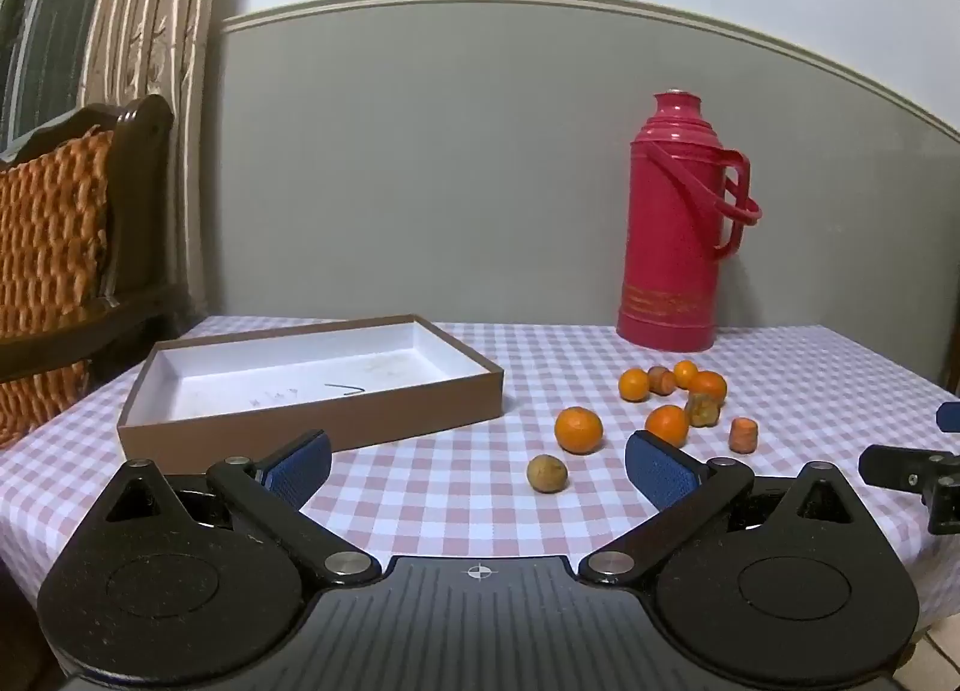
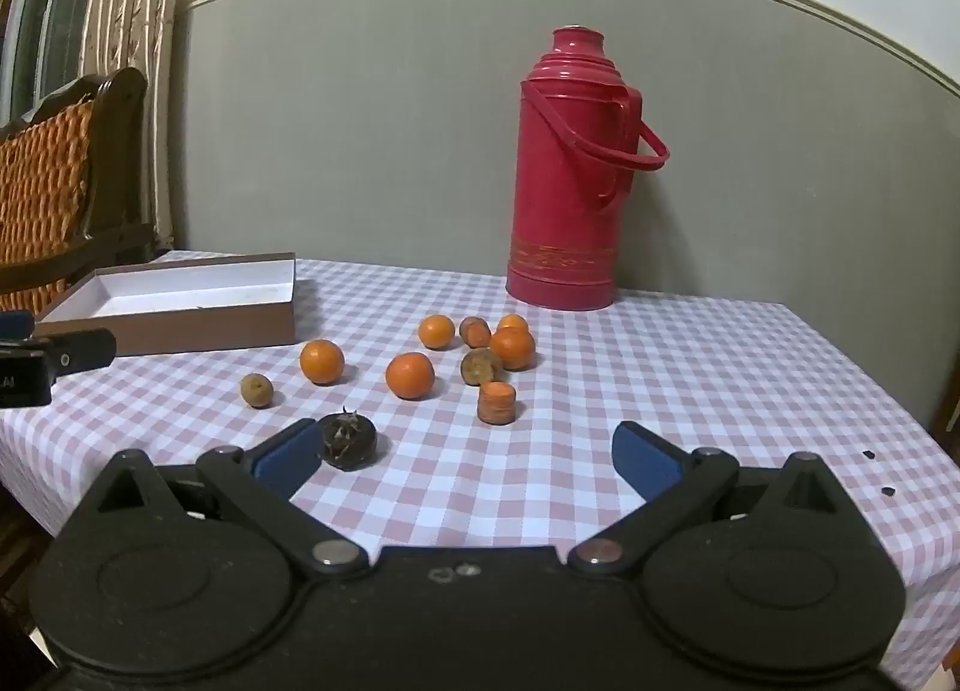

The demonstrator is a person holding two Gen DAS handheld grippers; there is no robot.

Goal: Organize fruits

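Both my tools are spread wide and hold nothing: the left tool hovers above the counter, the right tool beside a dark fruit. The box lies open at left, its long axis running left-right, slightly angled. Oranges cluster before the flask.

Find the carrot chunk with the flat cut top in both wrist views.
Left wrist: carrot chunk sits right of centre, at the right edge of the fruit cluster.
Right wrist: carrot chunk stands mid-frame, nearest piece of the cluster.
Shared landmark: red flask behind it.
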